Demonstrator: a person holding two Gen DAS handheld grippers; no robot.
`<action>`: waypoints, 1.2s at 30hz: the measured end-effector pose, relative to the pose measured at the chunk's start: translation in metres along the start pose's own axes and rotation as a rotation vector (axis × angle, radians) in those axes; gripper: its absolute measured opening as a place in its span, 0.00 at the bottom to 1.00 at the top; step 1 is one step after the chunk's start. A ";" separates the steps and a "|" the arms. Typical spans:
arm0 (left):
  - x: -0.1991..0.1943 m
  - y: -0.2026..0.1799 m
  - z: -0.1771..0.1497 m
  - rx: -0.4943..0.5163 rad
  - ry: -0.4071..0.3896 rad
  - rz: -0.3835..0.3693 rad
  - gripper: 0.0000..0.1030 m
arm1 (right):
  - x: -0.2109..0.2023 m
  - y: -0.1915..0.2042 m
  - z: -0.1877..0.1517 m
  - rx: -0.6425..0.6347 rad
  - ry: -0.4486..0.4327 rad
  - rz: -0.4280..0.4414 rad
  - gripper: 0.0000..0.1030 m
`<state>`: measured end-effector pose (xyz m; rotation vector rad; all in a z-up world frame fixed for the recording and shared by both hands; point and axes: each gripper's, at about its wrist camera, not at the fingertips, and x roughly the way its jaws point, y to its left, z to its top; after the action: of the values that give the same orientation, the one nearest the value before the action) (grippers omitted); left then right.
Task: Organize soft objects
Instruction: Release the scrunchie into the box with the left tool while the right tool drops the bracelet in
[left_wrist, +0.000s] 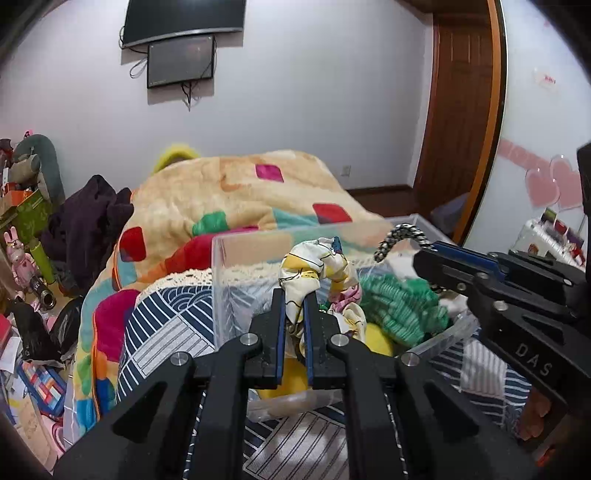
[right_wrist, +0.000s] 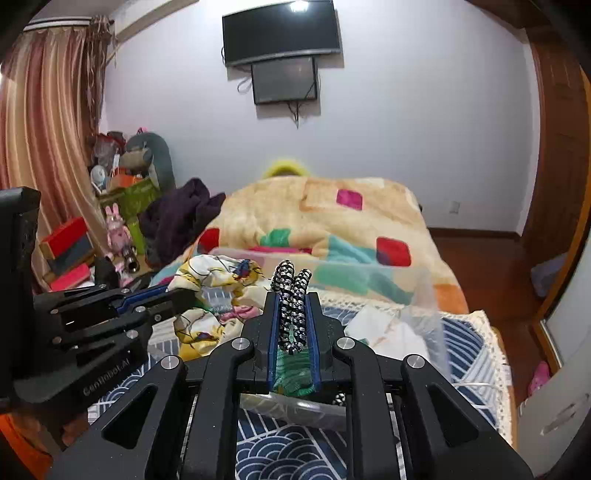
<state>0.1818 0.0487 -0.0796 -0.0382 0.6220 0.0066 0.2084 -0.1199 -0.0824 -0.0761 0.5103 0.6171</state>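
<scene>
A clear plastic bin (left_wrist: 236, 254) stands on the bed and holds soft things. My left gripper (left_wrist: 294, 306) is shut on a white and yellow printed cloth (left_wrist: 314, 269) and holds it over the bin. My right gripper (right_wrist: 293, 302) is shut on a black-and-white braided cord (right_wrist: 291, 295), folded double between the pads; it enters the left wrist view (left_wrist: 424, 258) from the right with the cord (left_wrist: 395, 236) above the bin. A green knitted item (left_wrist: 399, 306) and something yellow (left_wrist: 376, 338) lie in the bin. The printed cloth (right_wrist: 218, 284) and bin (right_wrist: 424, 295) also show in the right wrist view.
The bin rests on a navy and white wave-pattern cover (right_wrist: 291, 450). A peach blanket with coloured squares (left_wrist: 229, 195) lies behind it. A dark garment (left_wrist: 85, 221) and cluttered toys and boxes (right_wrist: 122, 206) stand at the left. A wooden door (left_wrist: 458, 110) is at the right.
</scene>
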 end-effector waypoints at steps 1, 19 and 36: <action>0.003 -0.001 -0.002 0.006 0.005 0.007 0.07 | 0.005 0.000 -0.001 -0.004 0.015 -0.002 0.12; -0.001 -0.001 -0.012 -0.002 0.032 -0.029 0.50 | 0.017 -0.010 -0.011 0.015 0.124 0.023 0.41; -0.087 0.006 -0.001 -0.054 -0.165 -0.083 0.58 | -0.053 -0.009 0.008 0.005 -0.071 0.002 0.67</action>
<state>0.1110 0.0554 -0.0298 -0.1150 0.4551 -0.0535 0.1802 -0.1536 -0.0503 -0.0492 0.4433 0.6183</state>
